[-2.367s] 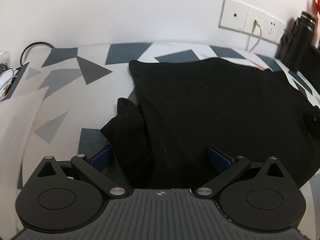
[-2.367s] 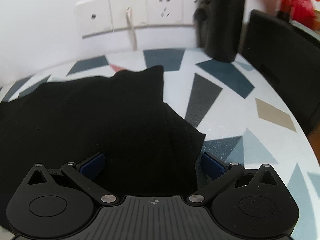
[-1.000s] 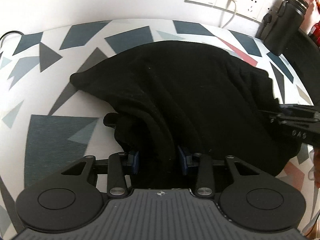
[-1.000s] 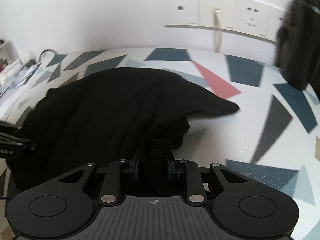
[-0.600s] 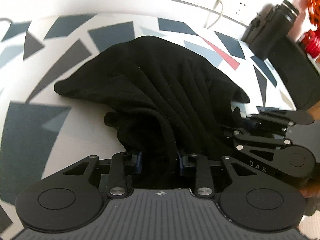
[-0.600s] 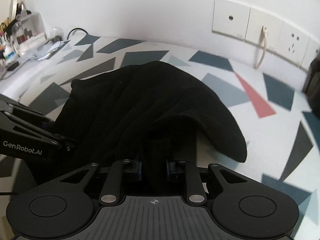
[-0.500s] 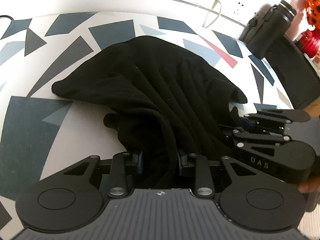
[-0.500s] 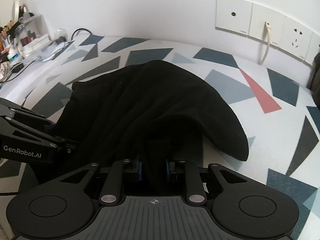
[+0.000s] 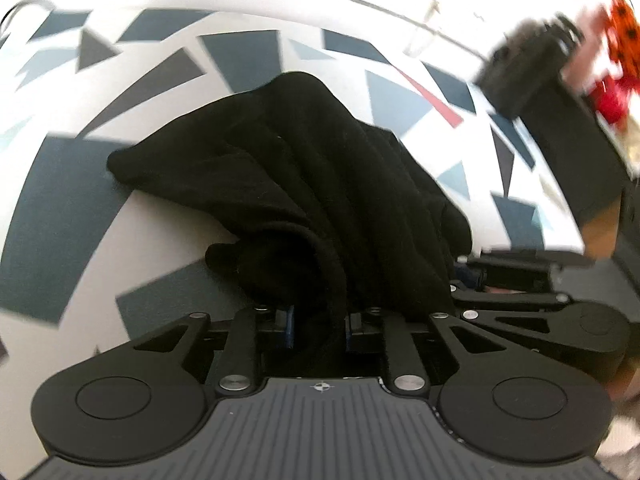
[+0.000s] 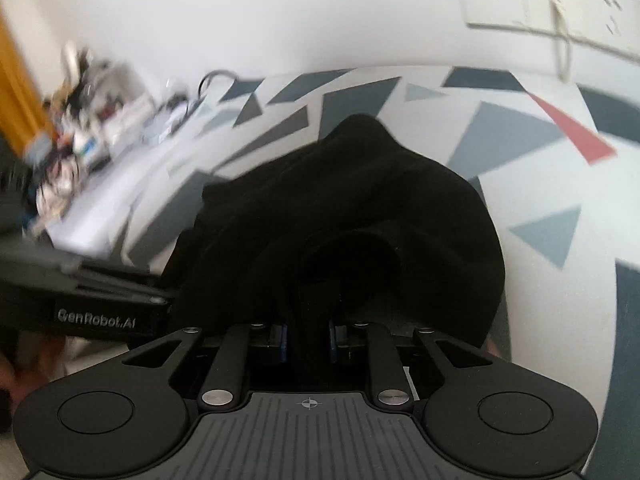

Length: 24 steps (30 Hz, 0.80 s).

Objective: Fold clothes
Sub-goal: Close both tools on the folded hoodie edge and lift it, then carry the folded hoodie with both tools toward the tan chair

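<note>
Your desk [image 9: 168, 216] wears a white cover with grey, blue and red triangles. On the wall behind it you have white socket plates [image 10: 520, 4] with a cable [image 10: 562, 40] plugged in. Blurred clutter [image 10: 92, 108] sits at one edge, a dark bottle [image 9: 520, 76] at the other.

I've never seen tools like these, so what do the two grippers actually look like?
Both are matte black. The left gripper and right gripper each have a ribbed grey-black body, two round discs, silver pivot pins, angled link arms and blue finger pads. One side reads "GenRobot.AI" in white.

Matte black left gripper [image 9: 318, 326] with round hubs, silver screws, blue-padded fingers [image 9: 289, 326]; lettering seemingly "GenRobot.AI".
</note>
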### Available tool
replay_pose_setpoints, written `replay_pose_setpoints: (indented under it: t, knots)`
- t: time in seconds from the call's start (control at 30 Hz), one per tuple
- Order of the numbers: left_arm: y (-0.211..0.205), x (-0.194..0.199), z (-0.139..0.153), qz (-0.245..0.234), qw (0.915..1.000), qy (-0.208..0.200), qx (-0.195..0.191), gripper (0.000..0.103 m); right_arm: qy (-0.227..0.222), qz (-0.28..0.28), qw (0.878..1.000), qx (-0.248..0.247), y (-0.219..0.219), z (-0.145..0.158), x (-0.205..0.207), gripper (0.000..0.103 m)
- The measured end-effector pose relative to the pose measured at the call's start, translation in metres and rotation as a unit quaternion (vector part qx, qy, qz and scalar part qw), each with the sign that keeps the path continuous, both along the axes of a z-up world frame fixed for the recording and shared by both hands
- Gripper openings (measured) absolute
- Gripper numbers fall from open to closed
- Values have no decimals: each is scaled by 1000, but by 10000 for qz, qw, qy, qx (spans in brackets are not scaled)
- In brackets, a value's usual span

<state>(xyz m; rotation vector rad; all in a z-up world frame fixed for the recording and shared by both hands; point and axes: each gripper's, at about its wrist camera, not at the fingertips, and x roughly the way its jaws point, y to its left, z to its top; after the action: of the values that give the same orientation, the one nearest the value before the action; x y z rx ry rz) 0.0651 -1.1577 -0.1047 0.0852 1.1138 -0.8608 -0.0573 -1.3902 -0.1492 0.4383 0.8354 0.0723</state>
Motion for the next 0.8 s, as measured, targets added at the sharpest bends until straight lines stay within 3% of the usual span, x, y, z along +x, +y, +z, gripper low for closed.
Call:
replay_pose_setpoints:
  t: [0.2, 0.47, 0.8]
  knots:
    - [18, -9, 28, 349, 9984, -219, -377, 20, -558, 105, 9983, -128, 1, 32, -4, 17]
    - [41, -24, 88, 753, 9907, -928, -645, 20, -1344, 293, 9904, -145, 14, 84, -1, 17]
    - [116, -37, 139, 1386, 9764, -1408, -875, 20, -1929, 930, 9768, -61, 73, 138, 18, 17]
